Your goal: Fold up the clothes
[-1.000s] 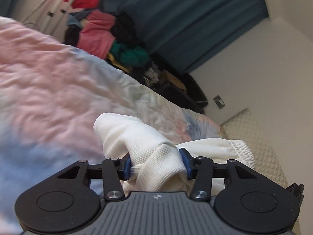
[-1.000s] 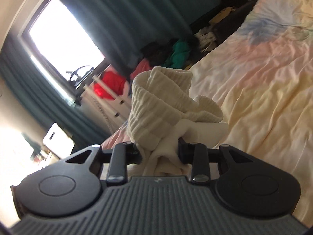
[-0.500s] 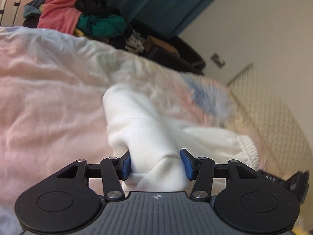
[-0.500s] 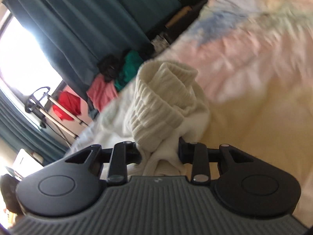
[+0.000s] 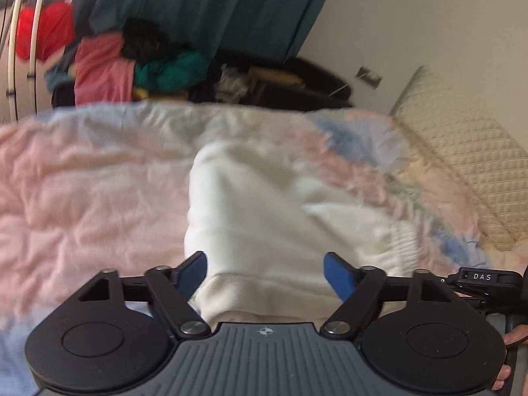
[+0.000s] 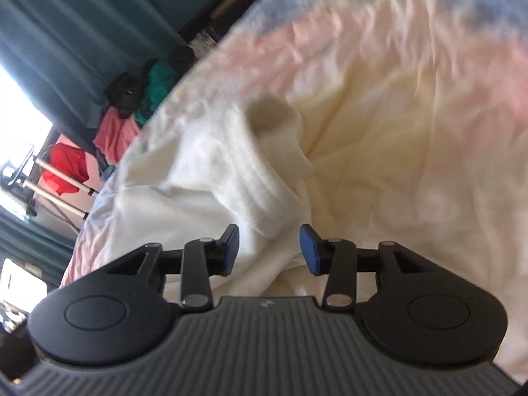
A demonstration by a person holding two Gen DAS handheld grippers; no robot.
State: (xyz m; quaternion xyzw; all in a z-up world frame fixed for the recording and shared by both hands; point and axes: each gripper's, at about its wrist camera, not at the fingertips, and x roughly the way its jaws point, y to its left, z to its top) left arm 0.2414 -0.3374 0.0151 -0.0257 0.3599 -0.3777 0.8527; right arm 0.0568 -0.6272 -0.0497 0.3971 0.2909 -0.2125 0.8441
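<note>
On the pastel bedspread [image 5: 82, 191] lies the white sweater [image 5: 250, 217]. Left gripper [image 5: 265, 272] has just been opening wide, the sweater's hem lying loose between its pads. Right gripper [image 6: 269, 247] has likewise been opening, sweater between its jaws, unpinched.

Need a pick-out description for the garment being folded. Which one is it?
Start at the bed's pastel pink-and-blue quilt. On it, ahead of both grippers, lies the cream-white knit sweater with ribbed cuffs. The other clothes are brightly coloured and heaped beyond the bed's far edge.
</note>
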